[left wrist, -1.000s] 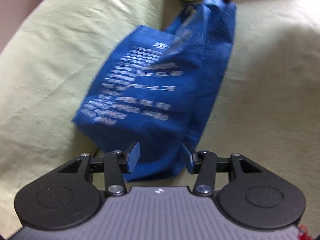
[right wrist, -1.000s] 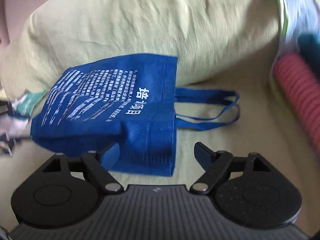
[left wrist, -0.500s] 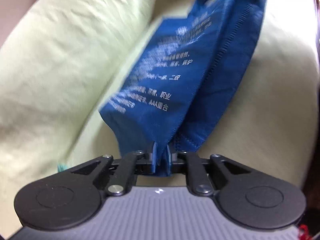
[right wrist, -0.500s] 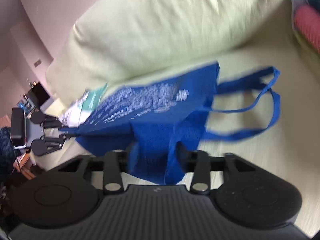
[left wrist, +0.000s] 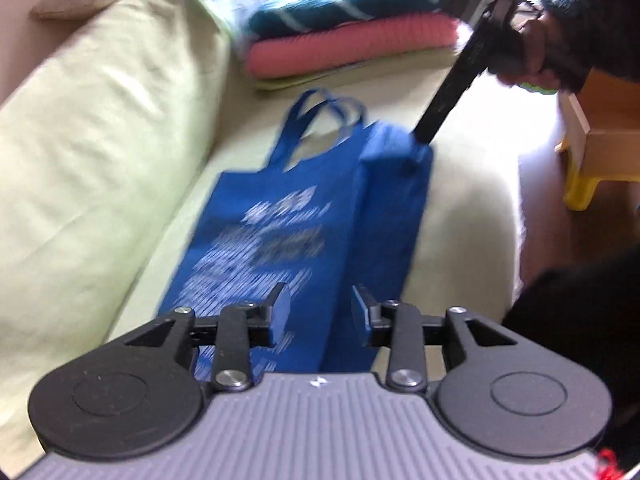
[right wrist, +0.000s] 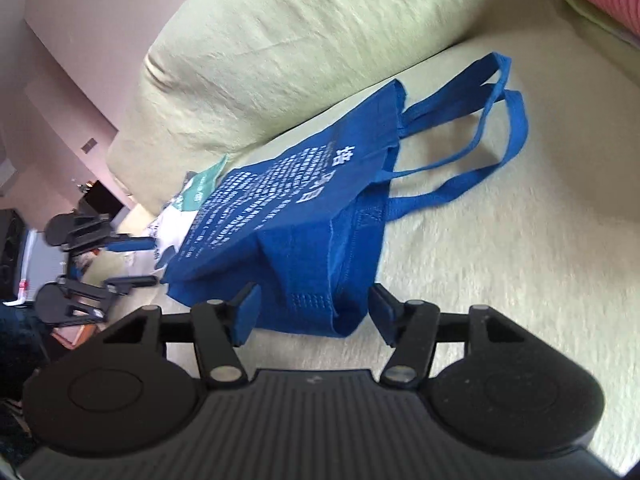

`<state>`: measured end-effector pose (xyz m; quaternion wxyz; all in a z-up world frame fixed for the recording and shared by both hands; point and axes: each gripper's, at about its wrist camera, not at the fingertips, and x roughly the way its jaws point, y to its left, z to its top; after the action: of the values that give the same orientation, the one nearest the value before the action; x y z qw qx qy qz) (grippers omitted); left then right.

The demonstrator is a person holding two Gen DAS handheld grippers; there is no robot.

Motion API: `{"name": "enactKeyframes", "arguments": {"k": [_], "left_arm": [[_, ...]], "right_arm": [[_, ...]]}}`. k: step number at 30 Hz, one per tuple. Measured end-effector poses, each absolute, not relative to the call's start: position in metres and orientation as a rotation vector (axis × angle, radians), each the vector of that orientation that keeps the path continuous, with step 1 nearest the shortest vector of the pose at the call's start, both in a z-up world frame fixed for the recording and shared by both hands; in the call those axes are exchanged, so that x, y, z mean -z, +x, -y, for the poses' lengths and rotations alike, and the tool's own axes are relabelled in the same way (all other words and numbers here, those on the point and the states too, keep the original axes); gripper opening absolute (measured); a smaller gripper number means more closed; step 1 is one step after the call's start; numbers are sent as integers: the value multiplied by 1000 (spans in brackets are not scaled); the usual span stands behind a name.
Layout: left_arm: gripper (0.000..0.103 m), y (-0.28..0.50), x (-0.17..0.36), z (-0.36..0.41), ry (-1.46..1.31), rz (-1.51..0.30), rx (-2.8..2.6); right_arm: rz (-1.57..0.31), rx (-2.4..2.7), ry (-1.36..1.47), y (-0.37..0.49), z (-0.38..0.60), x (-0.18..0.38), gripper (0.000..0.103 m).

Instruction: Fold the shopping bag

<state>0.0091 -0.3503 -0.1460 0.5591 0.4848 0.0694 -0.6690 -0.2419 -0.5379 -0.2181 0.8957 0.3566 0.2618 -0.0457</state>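
The left gripper [left wrist: 318,312] had its jaws apart; they had just been opening, and the bottom end of the blue shopping bag [left wrist: 304,240] lay between them with no pad pressing on it. The right gripper [right wrist: 314,312] had jaws that had just been closing a little, yet they stood clear on either side of the bag's side gusset, a gap showing at each pad, so neither tool gripped the cloth. In the left wrist view the right tool's tip sat at the bag's upper corner, the person's hand [left wrist: 524,52] behind it. The bag lay flat lengthwise on the pale green sofa seat [right wrist: 500,240], beside the back cushion [right wrist: 300,40], its two handles [right wrist: 480,120] spread loose towards the stacked pink and teal knitwear [left wrist: 352,28]. I judged the folding barely begun: the gussets seemed tucked in and the panel laid flat, but no cross fold was made and the handles remained untucked.
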Motion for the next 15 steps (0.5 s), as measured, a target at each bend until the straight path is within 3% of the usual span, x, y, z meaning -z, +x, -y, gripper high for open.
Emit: {"name": "enactKeyframes", "arguments": {"k": [1,3,4,5,6,8,15], "left_arm": [[43,9,153,359,1163,-165,1574],[43,11,164,375,1183,-174,1569],[37,12,166,377,1174,-184,1573],[19,16,167,383,1142,-208,1586],[12,17,167,385,1136,-216,1595],[2,20,169,389,1127,-229,1612],[0,-18,202,362,1245,-1,1601]], "right_arm": [[-546,88,741,-240,539,219,52],[-555,71,745,-236,543,221,30],[-561,59,749,-234,544,222,22],[-566,45,747,-232,545,222,16],[-571,36,739,-230,546,222,11],[-586,66,669,-226,542,216,5],[-702,292,188,-203,492,196,7]]}}
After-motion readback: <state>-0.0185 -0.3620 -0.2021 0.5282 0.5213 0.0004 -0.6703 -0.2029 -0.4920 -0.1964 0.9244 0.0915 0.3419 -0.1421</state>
